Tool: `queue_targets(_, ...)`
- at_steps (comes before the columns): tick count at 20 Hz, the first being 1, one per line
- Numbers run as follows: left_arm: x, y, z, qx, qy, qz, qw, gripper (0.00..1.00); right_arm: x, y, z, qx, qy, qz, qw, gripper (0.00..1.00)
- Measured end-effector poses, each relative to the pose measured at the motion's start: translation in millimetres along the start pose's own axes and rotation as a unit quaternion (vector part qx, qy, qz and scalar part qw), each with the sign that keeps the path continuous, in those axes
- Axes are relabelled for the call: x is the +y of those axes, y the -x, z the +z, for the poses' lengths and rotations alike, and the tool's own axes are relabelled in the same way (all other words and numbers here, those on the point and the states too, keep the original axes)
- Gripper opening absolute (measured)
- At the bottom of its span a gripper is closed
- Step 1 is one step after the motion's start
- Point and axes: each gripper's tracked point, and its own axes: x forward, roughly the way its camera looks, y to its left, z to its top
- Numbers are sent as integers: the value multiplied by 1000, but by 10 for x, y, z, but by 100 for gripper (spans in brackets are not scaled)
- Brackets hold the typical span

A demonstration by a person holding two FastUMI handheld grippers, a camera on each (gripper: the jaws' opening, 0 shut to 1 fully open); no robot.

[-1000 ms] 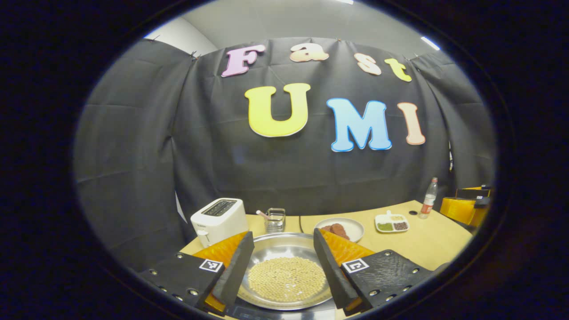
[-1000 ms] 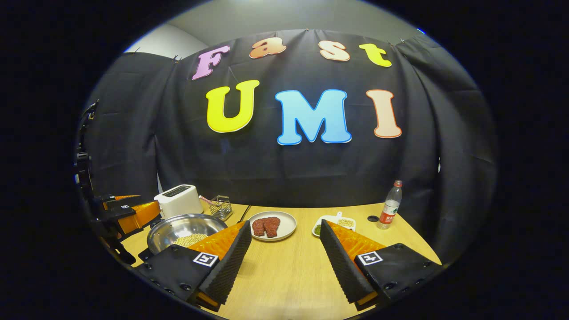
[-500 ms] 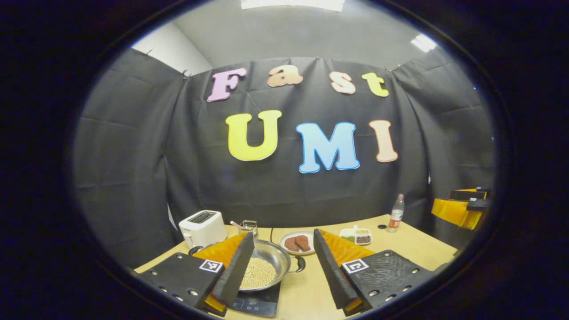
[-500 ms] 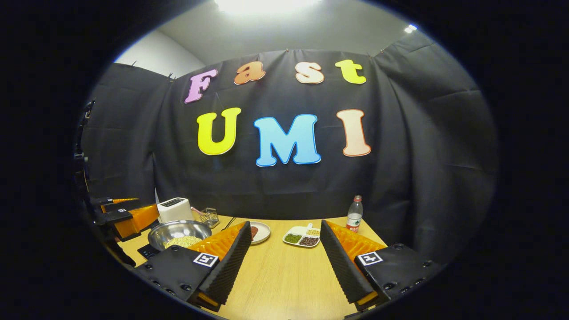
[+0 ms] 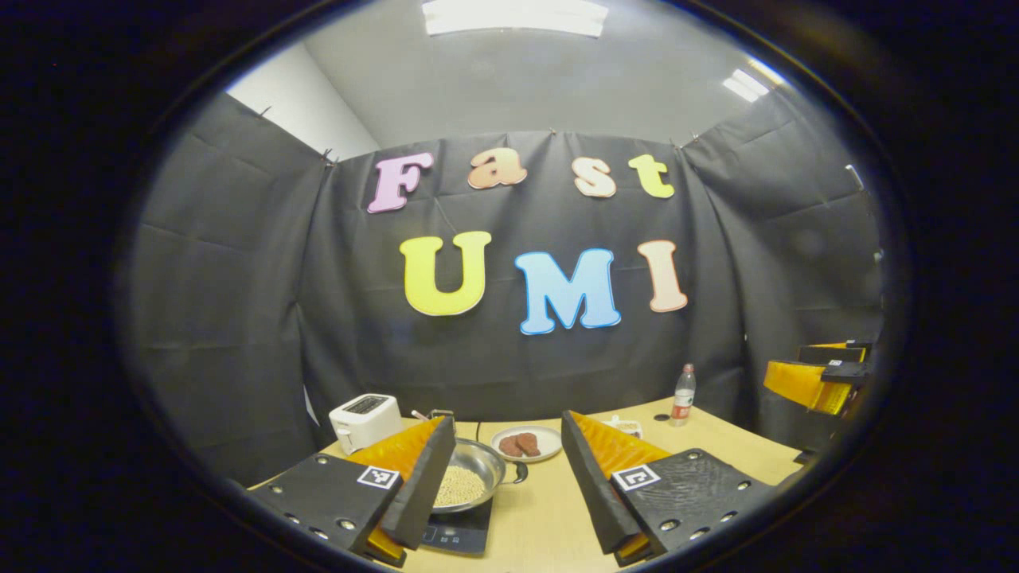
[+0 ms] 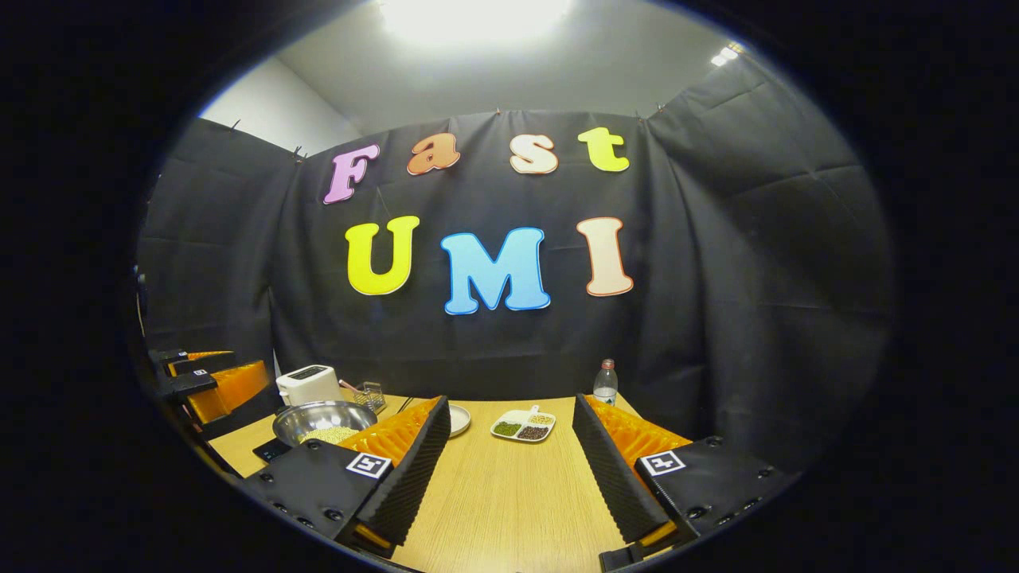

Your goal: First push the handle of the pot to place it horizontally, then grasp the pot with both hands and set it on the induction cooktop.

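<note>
Both grippers have drawn back from the pot (image 5: 471, 482), now sitting on the induction cooktop (image 5: 462, 535); jaws wide, empty. Retreat clear of its handles.

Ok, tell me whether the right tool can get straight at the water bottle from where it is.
Probably yes. The right tool is open and empty, and the table between it and the water bottle is bare; the divided snack dish sits off to the side.

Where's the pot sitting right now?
In the left gripper view, the pot rests on the induction cooktop, in front of the toaster.
</note>
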Motion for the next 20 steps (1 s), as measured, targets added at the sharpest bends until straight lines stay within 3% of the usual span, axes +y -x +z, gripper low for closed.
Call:
queue_targets(11,106,470,74,-11,17,-29,999,79,-17,538,35,-19,22,-42,999,98)
queue_targets(20,315,654,81,-19,17,-18,1000,81,62,805,183,-46,34,-50,997,98)
